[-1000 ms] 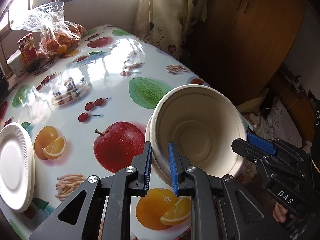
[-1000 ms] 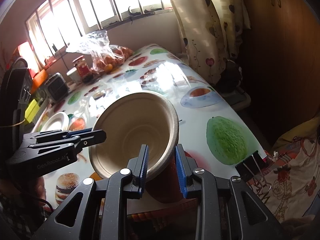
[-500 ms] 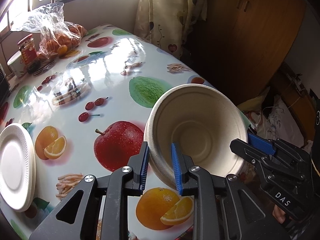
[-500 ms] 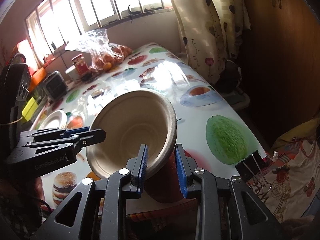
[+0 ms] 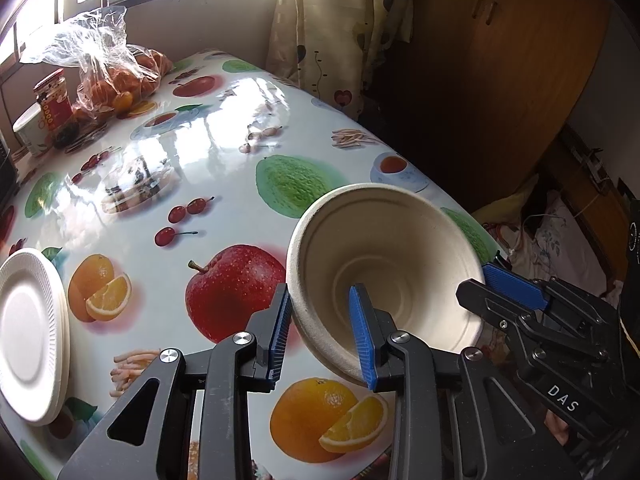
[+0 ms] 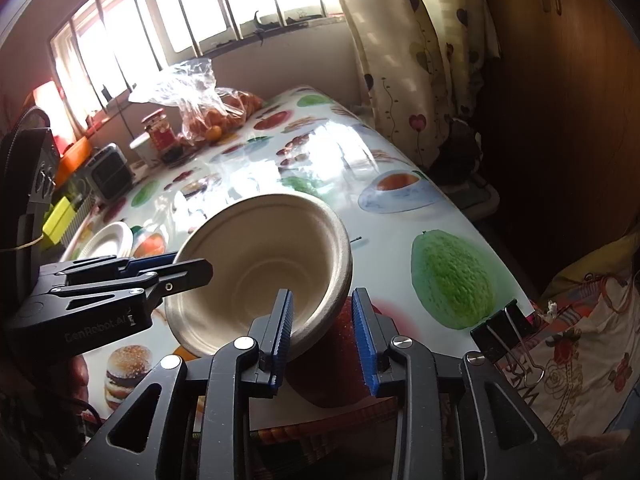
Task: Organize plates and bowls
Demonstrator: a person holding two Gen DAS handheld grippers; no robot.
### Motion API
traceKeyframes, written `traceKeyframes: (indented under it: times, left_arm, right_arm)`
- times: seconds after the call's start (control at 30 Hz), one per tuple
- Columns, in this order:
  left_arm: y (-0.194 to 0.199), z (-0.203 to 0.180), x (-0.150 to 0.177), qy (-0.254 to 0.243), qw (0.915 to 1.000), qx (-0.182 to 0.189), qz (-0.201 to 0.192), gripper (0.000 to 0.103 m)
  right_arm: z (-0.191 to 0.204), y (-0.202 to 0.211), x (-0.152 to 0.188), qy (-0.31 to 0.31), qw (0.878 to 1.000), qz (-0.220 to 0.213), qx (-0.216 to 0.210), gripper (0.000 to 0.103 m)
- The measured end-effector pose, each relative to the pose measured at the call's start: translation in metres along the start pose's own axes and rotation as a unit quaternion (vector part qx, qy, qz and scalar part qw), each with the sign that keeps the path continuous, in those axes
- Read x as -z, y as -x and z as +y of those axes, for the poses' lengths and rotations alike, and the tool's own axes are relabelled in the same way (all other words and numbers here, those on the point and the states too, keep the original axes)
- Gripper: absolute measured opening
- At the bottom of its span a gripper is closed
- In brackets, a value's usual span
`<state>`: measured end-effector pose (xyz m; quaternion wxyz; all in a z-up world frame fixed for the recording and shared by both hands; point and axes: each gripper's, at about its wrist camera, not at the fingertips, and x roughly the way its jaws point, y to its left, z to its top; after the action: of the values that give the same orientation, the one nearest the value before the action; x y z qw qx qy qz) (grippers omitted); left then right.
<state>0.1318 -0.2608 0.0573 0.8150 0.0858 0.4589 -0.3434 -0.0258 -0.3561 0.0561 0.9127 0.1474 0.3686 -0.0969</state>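
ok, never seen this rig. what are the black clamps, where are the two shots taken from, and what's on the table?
No robot here: a person holds a two-finger gripper in each hand, each with a fisheye camera looking along its fingers. One picture is from the left gripper, the other from the right gripper; each also sees the other. Both straddle the rim of one tilted paper bowl. The left's jaws are opening; whether the right pinches the bowl I cannot tell. On the fruit-print table: a stack of white plates, a bag of oranges, a red-labelled jar.
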Motion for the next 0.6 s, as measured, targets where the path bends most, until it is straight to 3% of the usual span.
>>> traceKeyframes:
  times: [0.13, 0.6]
  left_arm:
    - [0.0, 0.003, 0.0, 0.003, 1.0, 0.0, -0.002, 0.04]
    - [-0.009, 0.018, -0.002, 0.013, 0.9998, 0.012, 0.007, 0.04]
  right_arm:
    - [-0.002, 0.0, 0.0, -0.004, 1.0, -0.003, 0.003, 0.04]
    - [-0.012, -0.009, -0.005, -0.02, 1.0, 0.001, -0.009, 0.043]
